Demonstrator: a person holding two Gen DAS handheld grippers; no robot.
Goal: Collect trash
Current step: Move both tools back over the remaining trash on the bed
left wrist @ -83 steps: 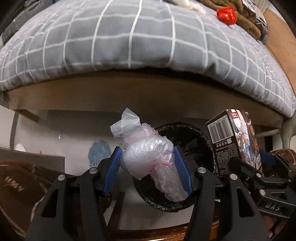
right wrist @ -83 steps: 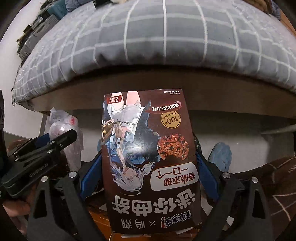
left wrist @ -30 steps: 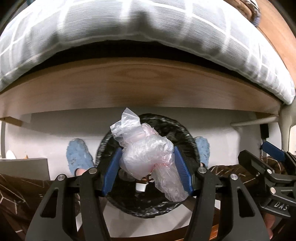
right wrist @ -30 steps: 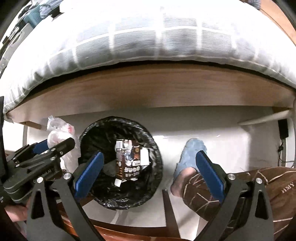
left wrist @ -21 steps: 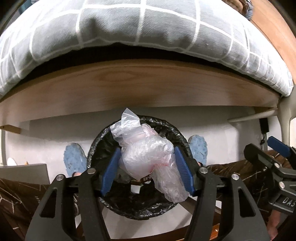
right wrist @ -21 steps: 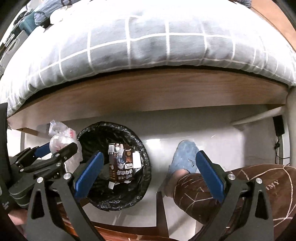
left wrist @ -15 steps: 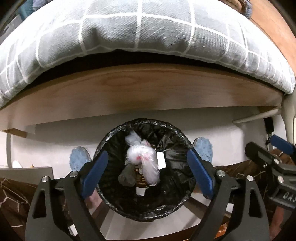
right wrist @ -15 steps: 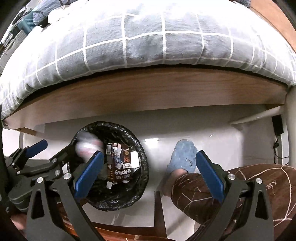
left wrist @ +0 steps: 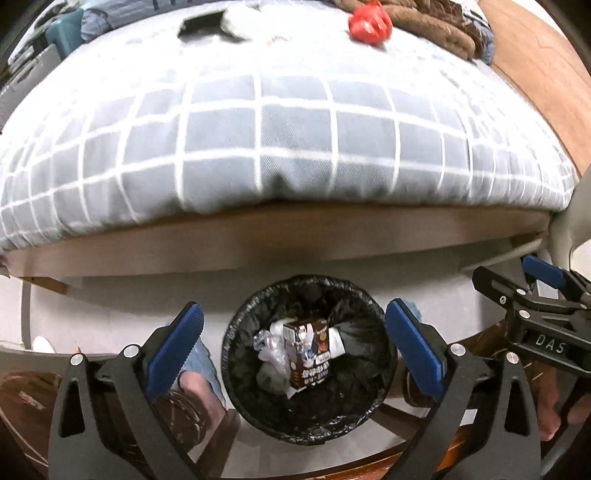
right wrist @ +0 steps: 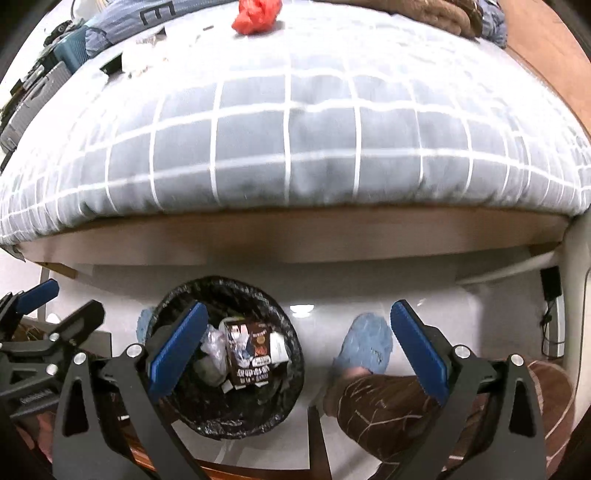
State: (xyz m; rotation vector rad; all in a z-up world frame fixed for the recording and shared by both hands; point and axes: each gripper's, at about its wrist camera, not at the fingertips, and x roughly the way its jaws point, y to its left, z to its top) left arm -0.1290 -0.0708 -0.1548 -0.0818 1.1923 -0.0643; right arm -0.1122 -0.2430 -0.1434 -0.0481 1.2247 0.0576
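Note:
A round bin lined with a black bag (left wrist: 236, 369) (right wrist: 284, 391) stands on the pale floor below both grippers. Inside it lie the clear plastic bag (left wrist: 271, 345) (right wrist: 214, 347) and the brown snack box (left wrist: 310, 350) (right wrist: 249, 352). My left gripper (left wrist: 295, 345) hangs above the bin, its jaws still opening, with nothing between them. My right gripper (right wrist: 295, 345) is open and empty, to the right of the bin and above a blue slipper (right wrist: 364, 343). A crumpled red wrapper (left wrist: 369, 24) (right wrist: 256, 14) lies far back on the bed.
A bed with a grey checked quilt (left wrist: 288, 122) and a wooden frame (left wrist: 258, 240) fills the upper half. A person's legs in brown patterned trousers (right wrist: 388, 413) and blue slippers stand by the bin. Brown cloth (left wrist: 436, 26) and a phone-like dark item (left wrist: 201, 22) lie on the bed.
My left gripper opened and the clear plastic bag dropped into the bin beside the snack box. Both grippers then rose, so the bin looks smaller and more of the bed top shows.

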